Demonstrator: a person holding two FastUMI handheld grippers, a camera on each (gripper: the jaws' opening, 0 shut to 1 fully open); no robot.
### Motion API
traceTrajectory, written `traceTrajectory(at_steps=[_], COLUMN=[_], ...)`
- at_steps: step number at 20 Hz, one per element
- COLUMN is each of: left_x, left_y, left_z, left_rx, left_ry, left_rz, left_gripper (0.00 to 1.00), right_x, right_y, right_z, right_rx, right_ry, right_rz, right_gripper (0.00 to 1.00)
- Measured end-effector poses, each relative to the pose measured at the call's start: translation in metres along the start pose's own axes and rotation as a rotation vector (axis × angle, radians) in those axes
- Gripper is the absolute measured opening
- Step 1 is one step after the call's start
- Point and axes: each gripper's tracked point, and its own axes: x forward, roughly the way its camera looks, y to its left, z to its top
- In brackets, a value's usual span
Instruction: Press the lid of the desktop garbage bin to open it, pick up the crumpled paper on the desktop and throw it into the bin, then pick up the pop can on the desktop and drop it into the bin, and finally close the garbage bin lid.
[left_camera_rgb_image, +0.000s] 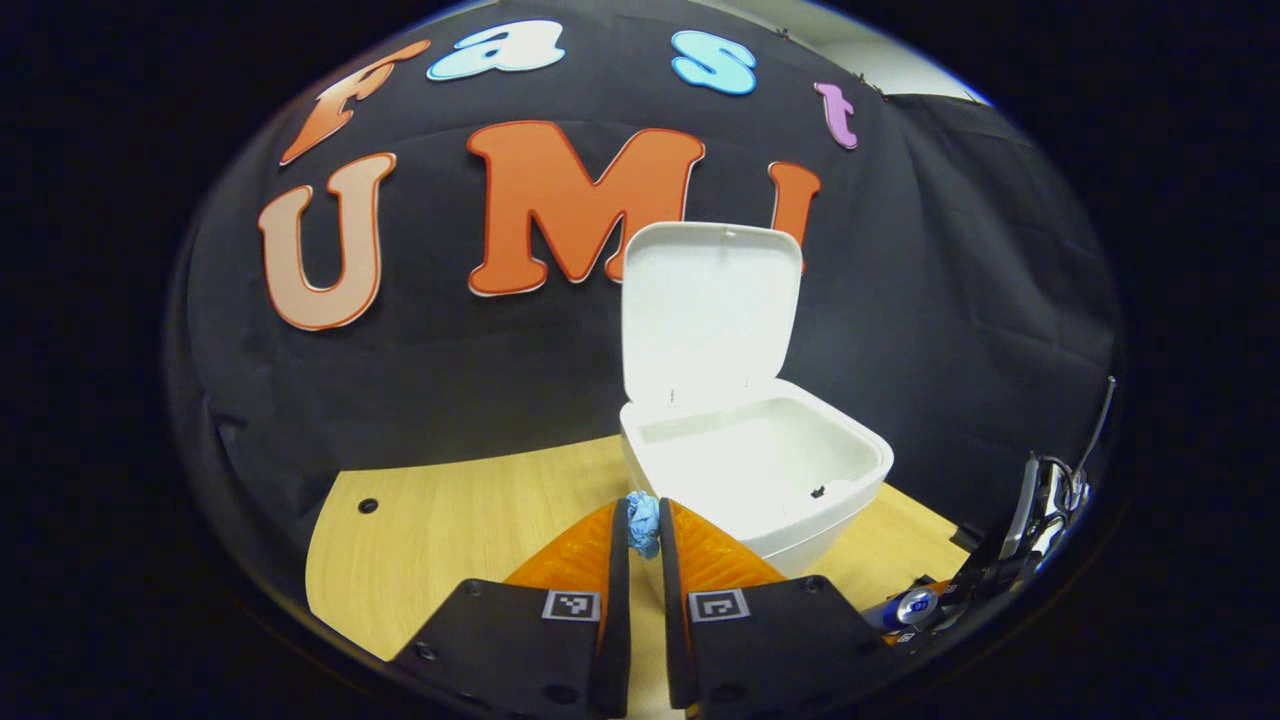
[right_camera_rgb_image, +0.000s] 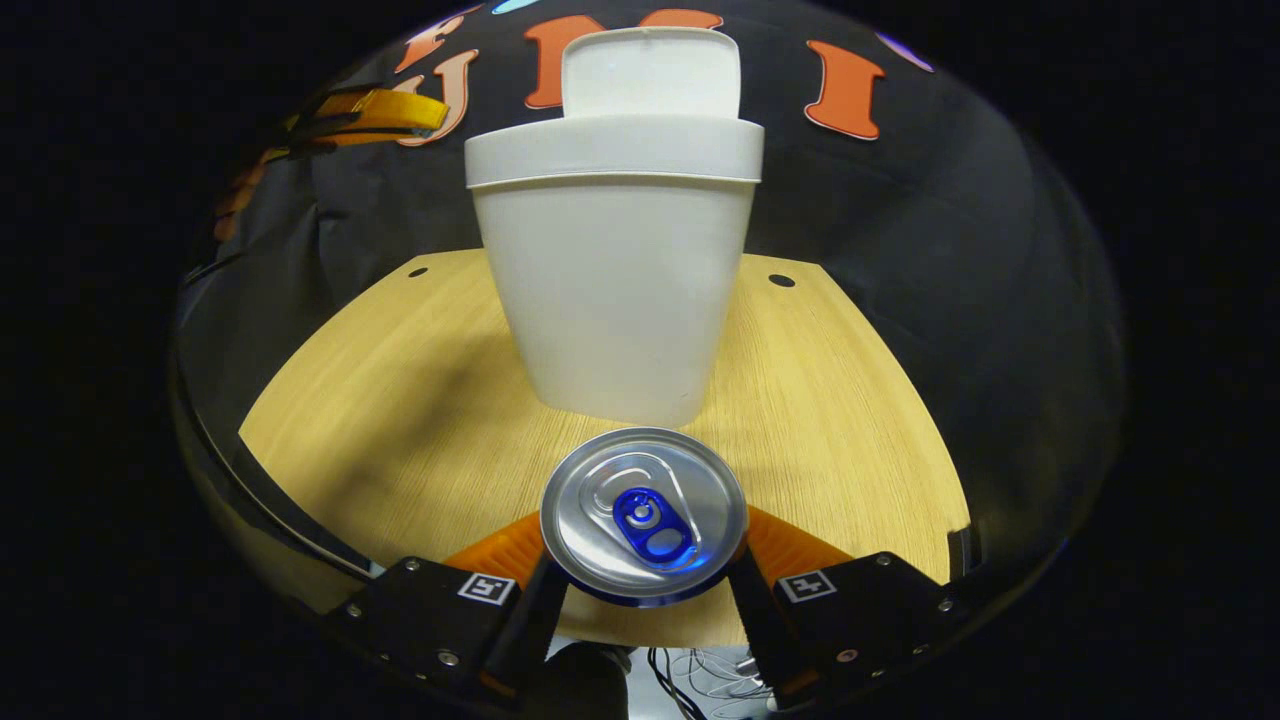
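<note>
The white bin (left_camera_rgb_image: 800, 540) stands on the wooden table with its lid (left_camera_rgb_image: 710, 310) raised upright. My left gripper (left_camera_rgb_image: 643, 508) hovers just before the bin's near rim, shut on a small blue crumpled paper (left_camera_rgb_image: 643, 527) pinched at its tips. In the right gripper view the pop can (right_camera_rgb_image: 645, 515) stands between the fingers of my right gripper (right_camera_rgb_image: 645, 560), silver top and blue tab facing up, both fingers against its sides. The bin (right_camera_rgb_image: 615, 300) is right behind the can, its lid (right_camera_rgb_image: 650, 75) up. The left gripper (right_camera_rgb_image: 380, 112) shows high at the left.
The wooden table (right_camera_rgb_image: 400, 420) has small dark holes near its back corners and open surface left of the bin. In the left gripper view the right gripper with the can (left_camera_rgb_image: 915, 605) and some cables sit at the lower right.
</note>
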Motion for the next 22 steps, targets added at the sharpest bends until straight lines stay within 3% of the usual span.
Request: traceTrajectory(at_steps=[9,14,22], left_x=[0.032,0.037,0.031], left_y=[-0.039,-0.044,-0.046], left_z=[-0.001,-0.012,-0.018], left_rx=[-0.004,0.004,0.009], left_ry=[0.0,0.029,0.036], left_rz=[-0.121,-0.127,-0.143], left_gripper=[0.18,0.15,0.3], right_x=[0.0,0.0,-0.02], right_y=[-0.002,-0.004,-0.025], right_z=[0.0,0.003,0.062], right_rx=[0.038,0.056,0.06], right_ry=[-0.004,-0.011,-0.118], right_rz=[-0.051,-0.076,-0.122], right_gripper=[0.81,0.81,0.81])
